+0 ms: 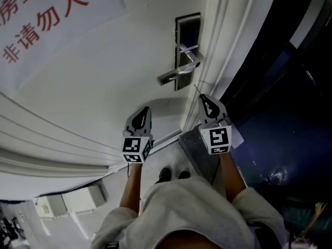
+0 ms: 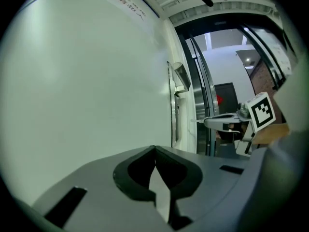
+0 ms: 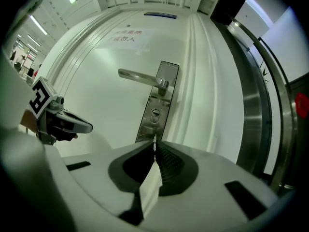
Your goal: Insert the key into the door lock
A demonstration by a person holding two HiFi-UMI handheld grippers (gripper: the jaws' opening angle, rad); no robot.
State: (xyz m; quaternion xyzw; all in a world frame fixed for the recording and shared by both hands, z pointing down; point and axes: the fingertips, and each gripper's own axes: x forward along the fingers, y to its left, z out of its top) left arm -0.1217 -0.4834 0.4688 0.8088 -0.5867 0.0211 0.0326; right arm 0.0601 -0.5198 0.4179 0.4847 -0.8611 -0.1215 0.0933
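While the right tool (image 3: 154,148) is clamped shut on the key (image 3: 154,140), only the key's thin tip shows past the pads. Tip points at the keyhole (image 3: 155,114), near it but apart. Left tool (image 2: 155,150): jaws together, nothing between them, held level facing the white door (image 2: 87,91). Keyhole sits below the lever handle (image 3: 140,77) on the lock plate (image 3: 166,71).

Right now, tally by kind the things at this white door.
Grey two-jaw grippers: 2, the left gripper and the right gripper
Thin metal key: 1
Silver lever handle: 1
Silver lock plate with keyhole: 1
White paper sign with red characters: 1
Total: 6
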